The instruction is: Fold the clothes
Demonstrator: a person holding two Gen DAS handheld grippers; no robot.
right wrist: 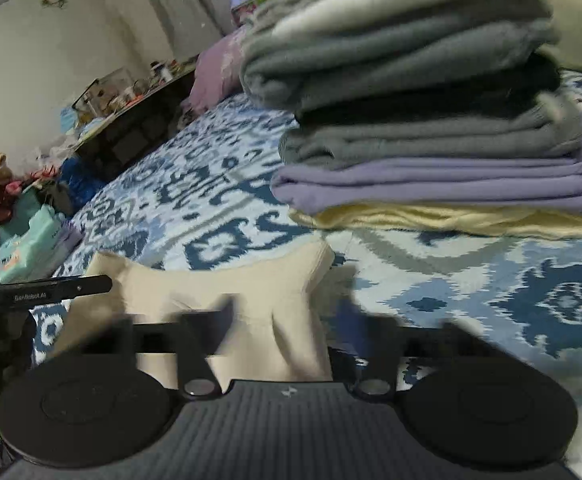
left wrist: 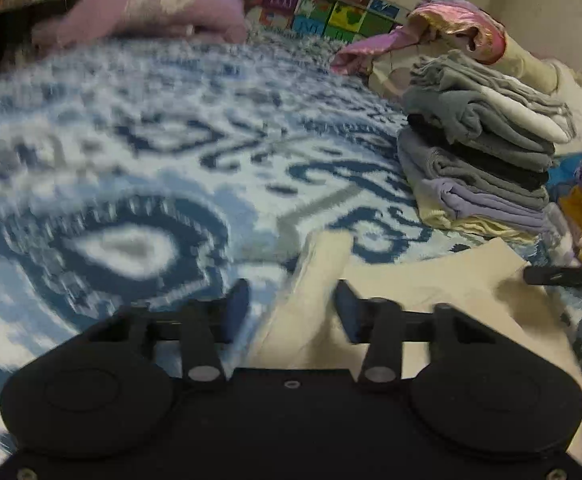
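A cream garment [left wrist: 431, 280] lies flat on the blue-and-white patterned rug [left wrist: 151, 140]. One raised edge of it runs between the fingers of my left gripper [left wrist: 291, 310]. The jaws stand apart, and rug shows between the left finger [left wrist: 237, 308] and the cloth. In the right wrist view the same cream garment [right wrist: 195, 280] fills the gap of my right gripper [right wrist: 287, 320]. It is creased there, and the blurred fingers press on it. A black part of the other gripper shows at each view's edge.
A tall stack of folded clothes [left wrist: 483, 152] in grey, black, lilac and yellow stands just beyond the garment [right wrist: 431, 120]. A pink pillow [left wrist: 151, 4] and a pink satin heap [left wrist: 451, 24] lie further back. A teal pack [right wrist: 31, 244] and a cluttered low table [right wrist: 131, 120] are at the left.
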